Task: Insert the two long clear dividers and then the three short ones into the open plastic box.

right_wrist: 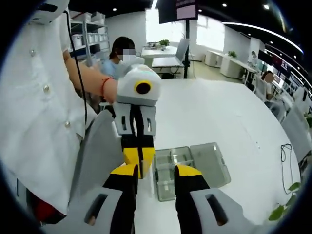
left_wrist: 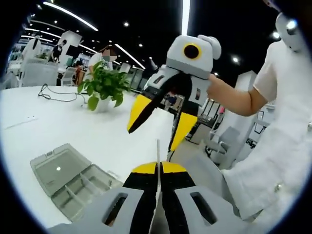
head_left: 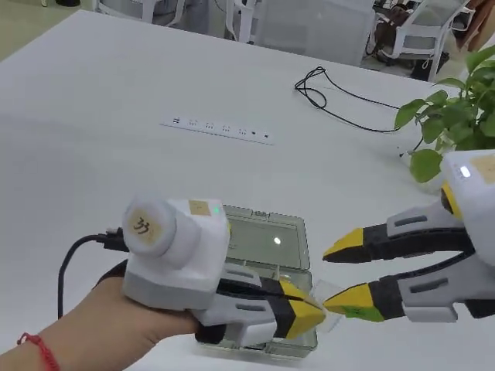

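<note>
Presently, in the head view, we find the left gripper [head_left: 313, 309], a white body with yellow-and-black jaws held in a hand [head_left: 116, 325], low over the base of the open clear plastic box [head_left: 267, 232], whose lid lies flat on the white table [head_left: 116, 85]. Its jaws are pressed together on a thin clear divider [head_left: 331, 297] that juts past the tips. The right gripper [head_left: 334, 278] faces it from the right, jaws spread, tips just beside the divider's free end. Farther back lie a flat white power strip [head_left: 216, 127], a looped black cable [head_left: 329, 93] and a green leafy plant [head_left: 456, 116]. In the left gripper view, the jaws meet on the divider [left_wrist: 157, 153], seen edge-on as an upright sliver. The right gripper [left_wrist: 150, 140] hangs ahead with jaws apart, and the box [left_wrist: 68, 178] sits lower left, its base showing partitions whose number we cannot tell. In the right gripper view, the right gripper [right_wrist: 158, 169] stands open and holds nothing. The left gripper [right_wrist: 139, 168] points towards it, closed, just beside one jaw, with the box [right_wrist: 190, 168] on the table beyond.
</note>
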The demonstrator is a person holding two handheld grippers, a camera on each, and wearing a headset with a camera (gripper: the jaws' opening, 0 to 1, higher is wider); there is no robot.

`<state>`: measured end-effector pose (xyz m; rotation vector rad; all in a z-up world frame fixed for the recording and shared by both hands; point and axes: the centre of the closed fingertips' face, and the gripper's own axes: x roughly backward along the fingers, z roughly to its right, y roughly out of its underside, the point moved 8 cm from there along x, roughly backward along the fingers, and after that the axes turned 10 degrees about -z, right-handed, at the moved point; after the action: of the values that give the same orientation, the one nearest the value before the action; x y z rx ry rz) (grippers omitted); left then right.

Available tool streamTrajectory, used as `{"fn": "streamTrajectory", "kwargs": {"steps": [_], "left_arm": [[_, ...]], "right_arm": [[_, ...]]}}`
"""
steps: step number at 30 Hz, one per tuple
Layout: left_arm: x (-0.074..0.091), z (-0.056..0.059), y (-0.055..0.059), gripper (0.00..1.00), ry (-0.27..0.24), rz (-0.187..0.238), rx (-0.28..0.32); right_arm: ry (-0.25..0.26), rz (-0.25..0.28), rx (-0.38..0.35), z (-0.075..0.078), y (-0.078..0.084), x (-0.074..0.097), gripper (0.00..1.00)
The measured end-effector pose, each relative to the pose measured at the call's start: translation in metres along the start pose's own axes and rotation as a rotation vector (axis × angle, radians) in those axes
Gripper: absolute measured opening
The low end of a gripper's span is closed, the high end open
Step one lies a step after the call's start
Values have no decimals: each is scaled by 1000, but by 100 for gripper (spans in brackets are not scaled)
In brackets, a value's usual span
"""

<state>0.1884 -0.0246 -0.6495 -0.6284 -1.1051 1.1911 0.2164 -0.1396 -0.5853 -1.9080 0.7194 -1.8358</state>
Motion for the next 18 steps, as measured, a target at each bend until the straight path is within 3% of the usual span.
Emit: {"fn": "streamTrajectory", "kwargs": {"steps": [6, 10, 18], "left_arm": [[3, 5, -2, 0, 24, 21, -89], [8, 5, -5, 0, 27, 31, -114], [13, 5, -7, 0, 29, 40, -147]], "right_arm": [[-82, 24, -15, 1, 2, -1, 29], [-126, 37, -22, -1, 1, 1, 28], [-158, 57, -30, -1, 0, 2, 24]]}}
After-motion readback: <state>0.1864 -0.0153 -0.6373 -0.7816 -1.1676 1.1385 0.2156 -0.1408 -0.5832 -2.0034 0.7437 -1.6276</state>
